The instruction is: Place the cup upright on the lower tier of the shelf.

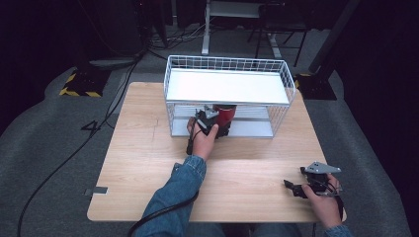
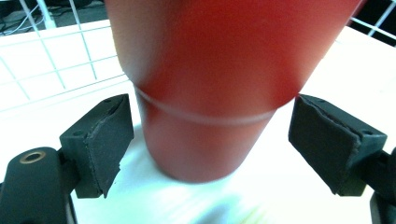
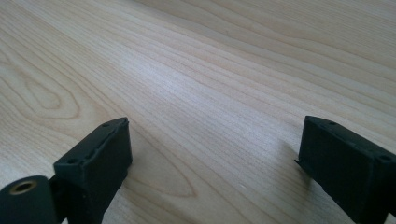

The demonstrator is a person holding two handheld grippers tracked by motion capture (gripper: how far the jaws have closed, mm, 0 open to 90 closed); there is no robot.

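A red cup (image 1: 227, 114) stands upright on the lower shelf (image 1: 253, 129) of a white wire rack (image 1: 226, 63), under its white top shelf. My left gripper (image 1: 212, 123) reaches into the rack's front opening. In the left gripper view the red cup (image 2: 205, 88) stands close between the spread jaws, and my left gripper (image 2: 210, 128) is open around its lower part; small gaps show beside both pads. Near the table's front right corner, my right gripper (image 1: 294, 177) rests low over bare wood. In its own view the right gripper (image 3: 215, 140) is open with nothing between the jaws.
The wooden table (image 1: 148, 163) carries the rack at its back middle. Wire mesh (image 2: 56, 70) closes the rack behind the cup. Cables and chair legs lie on the grey floor (image 1: 44, 128) beyond the table.
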